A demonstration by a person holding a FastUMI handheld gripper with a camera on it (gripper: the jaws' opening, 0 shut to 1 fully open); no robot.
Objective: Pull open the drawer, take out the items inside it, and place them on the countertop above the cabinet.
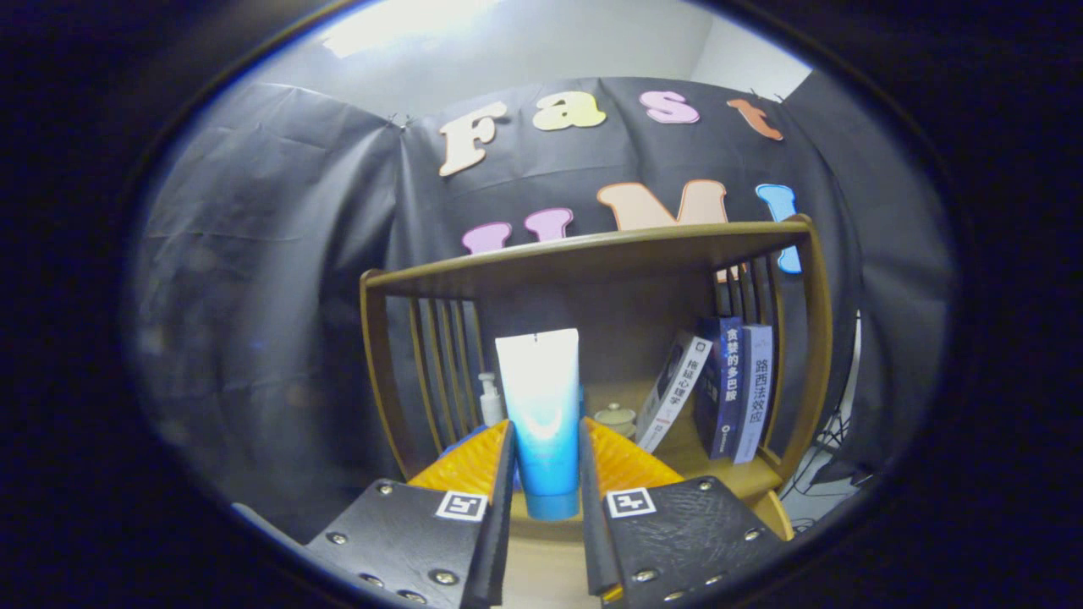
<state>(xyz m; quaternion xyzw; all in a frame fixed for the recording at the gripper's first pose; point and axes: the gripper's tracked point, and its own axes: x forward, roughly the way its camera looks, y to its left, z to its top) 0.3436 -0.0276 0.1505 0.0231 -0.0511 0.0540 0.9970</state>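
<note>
We hold the tube (541,414) in the claw (546,474); both fingers press its lower body, cap end down. It stands upright, approx. over the worktop (541,575), w/ the shelf unit (592,254) at 12 o'clock. We judge the placing step is in hand. Next: lower it until the cap rests, then open the fingers slowly so it does not tip.

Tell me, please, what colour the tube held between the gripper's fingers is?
White at the top, fading to blue at its cap end: the tube in the gripper view, gripper shut on it.
</note>
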